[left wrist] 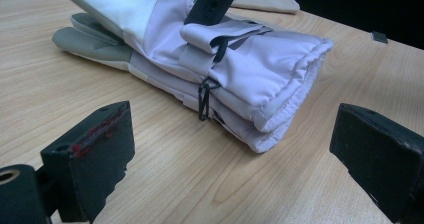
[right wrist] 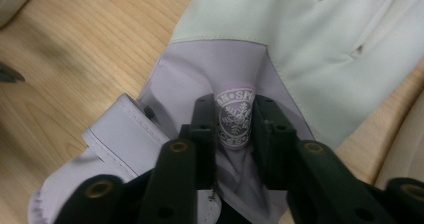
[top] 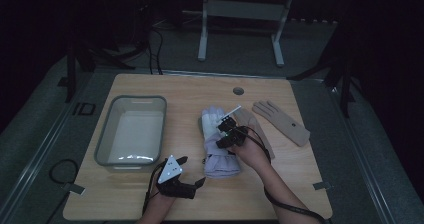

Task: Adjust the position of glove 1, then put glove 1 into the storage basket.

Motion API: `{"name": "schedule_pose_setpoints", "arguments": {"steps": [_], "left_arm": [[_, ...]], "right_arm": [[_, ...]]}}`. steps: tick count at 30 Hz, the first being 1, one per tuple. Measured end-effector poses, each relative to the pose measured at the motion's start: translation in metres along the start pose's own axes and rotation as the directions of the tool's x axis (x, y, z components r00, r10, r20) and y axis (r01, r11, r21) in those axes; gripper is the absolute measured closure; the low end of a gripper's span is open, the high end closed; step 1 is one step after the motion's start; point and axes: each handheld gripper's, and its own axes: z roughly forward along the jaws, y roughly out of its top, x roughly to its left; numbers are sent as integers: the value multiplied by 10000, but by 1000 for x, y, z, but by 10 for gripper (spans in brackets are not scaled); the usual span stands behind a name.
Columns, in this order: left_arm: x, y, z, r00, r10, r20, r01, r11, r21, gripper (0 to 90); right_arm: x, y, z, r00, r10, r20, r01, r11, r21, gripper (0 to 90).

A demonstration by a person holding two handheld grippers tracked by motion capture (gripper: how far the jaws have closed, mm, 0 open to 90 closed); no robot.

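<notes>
- Lilac ski gloves [top: 218, 144] lie stacked one on the other near the middle of the wooden table [top: 280, 184], cuffs toward the person.
- The right gripper [right wrist: 235, 126] points down onto the top glove; a fold of its fabric with a round snowflake badge [right wrist: 235, 119] is bunched between the jaws, which stand close on either side of it. Whether the pads press on it I cannot tell.
- The left gripper [left wrist: 230, 149] rests near the table's front edge, jaws spread wide and empty, facing the cuffs.
- A tan glove [top: 282, 121] lies apart on the right.
- A grey tub [top: 102, 149] stands on the left.
</notes>
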Motion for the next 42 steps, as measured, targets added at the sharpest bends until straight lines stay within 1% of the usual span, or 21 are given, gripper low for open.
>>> {"name": "schedule_pose_setpoints", "arguments": {"steps": [3,8,9,13,16,19,20,21,22,24,25,28,29,31,34,36,38,39,40,41,42], "left_arm": [[0,0,0,10000,-9,1,9,10000,-1,40],[1,0,-1,9998,-204,19,204,9998,-58,40],[2,0,-1,9998,-217,22,217,9997,-70,40],[1,0,0,9998,-181,-7,181,9998,16,40],[-1,2,3,9999,-161,-41,163,9993,339,39],[-3,6,3,9995,-305,-78,308,9988,392,38],[-3,9,3,9988,-480,-14,480,9980,408,38],[-3,11,3,9981,-608,17,607,9973,407,38],[-4,13,2,9976,-682,95,678,9970,365,39],[-3,21,1,9925,-1123,475,1108,9933,318,39],[-3,22,0,9911,-1219,540,1203,9922,321,40],[-2,30,-1,9880,-1456,522,1438,9889,374,46],[1,37,0,9844,-1712,413,1688,9841,556,46],[4,46,1,9811,-1914,279,1889,9791,754,52],[4,61,7,9768,-2137,-123,2135,9684,1287,68],[1,71,14,9761,-2037,-761,2135,9640,1587,139],[1,76,21,9767,-1961,-876,2092,9611,1805,154],[1,76,21,9767,-1961,-876,2092,9611,1805,154],[2,78,30,9700,-2219,-989,2381,9492,2057,154],[2,77,33,9678,-2265,-1099,2457,9450,2160,172],[2,75,37,9668,-2246,-1216,2475,9412,2298,197]], "right_arm": [[-3,0,-2,9996,115,-251,-122,9995,-295,609],[-12,-9,-14,9986,-81,-527,23,9938,-1110,355],[-15,-14,-19,9979,50,-650,-133,9917,-1278,239],[-23,-24,-26,9941,-30,-1086,-170,9831,-1824,138],[-32,-36,-32,9899,-179,-1409,-151,9730,-2303,145],[-38,-48,-33,9846,-897,-1502,378,9474,-3179,145],[-38,-56,-34,9868,-1286,-985,850,9287,-3609,146],[-38,-56,-34,9868,-1286,-985,850,9287,-3609,146],[-39,-62,-33,9859,-1418,-889,962,9149,-3921,142],[-40,-65,-34,9864,-1323,-978,826,9123,-4010,143],[-43,-68,-35,9864,-1256,-1060,697,9039,-4220,147],[-46,-70,-36,9856,-992,-1370,317,9040,-4264,144],[-48,-71,-37,9820,-809,-1707,-9,9018,-4323,135],[-48,-70,-38,9785,-834,-1887,-99,8947,-4466,96],[-46,-66,-35,9851,-674,-1585,-88,8993,-4372,101],[-47,-63,-32,9896,-308,-1402,-315,9061,-4218,176],[-49,-60,-28,9884,101,-1515,-728,9072,-4144,278],[-49,-60,-28,9884,101,-1515,-728,9072,-4144,278],[-50,-60,-25,9866,239,-1612,-882,9099,-4052,332],[-51,-59,-19,9825,668,-1740,-1309,9120,-3887,413],[-51,-59,-16,9806,744,-1812,-1392,9158,-3768,443]]}}
